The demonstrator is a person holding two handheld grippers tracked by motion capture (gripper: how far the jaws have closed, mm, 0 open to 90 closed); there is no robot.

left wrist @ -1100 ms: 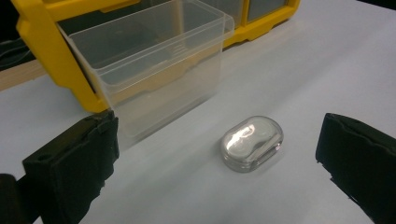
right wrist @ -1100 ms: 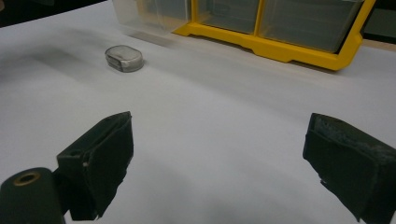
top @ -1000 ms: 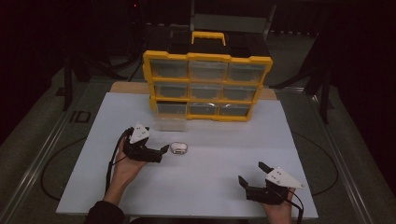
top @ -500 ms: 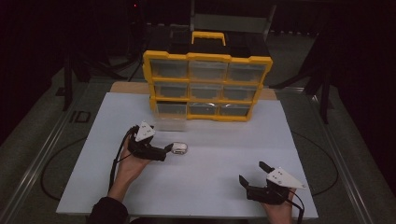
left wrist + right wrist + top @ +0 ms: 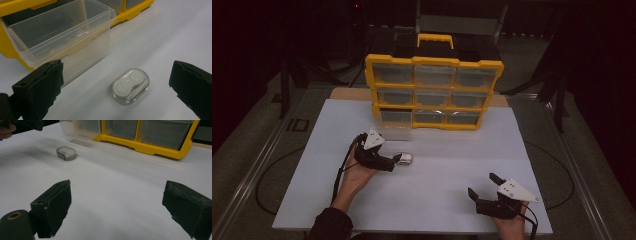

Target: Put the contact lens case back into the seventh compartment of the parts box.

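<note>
dark floor and shadow are surrounding the scene, and we are working on the white table (image 5: 437, 200) that takes up the middle and lower part of the high view. at the upper centre of that view the yellow organizer (image 5: 434, 92) is standing with its three rows of clear drawers, and its lower left drawer (image 5: 67, 42) is sitting pulled out and empty, filling the upper left of the left gripper view.

we are judging the job to be at an early stage: the drawer is already open, but the small clear case (image 5: 130, 85) is not yet gripped or lifted. it is lying flat on the table just in front of the open drawer, slightly left of centre in the high view and low centre in the left gripper view. what is left, as we read it, is closing on the case, carrying it over the drawer wall, dropping it in and pushing the drawer shut.

our left gripper (image 5: 396, 162) is lying low and pointing right, its jaws spread wide on either side of the case without touching it. our right gripper (image 5: 484, 186) is resting at the lower right of the high view, well apart from the case, jaws spread and holding nothing.
</note>
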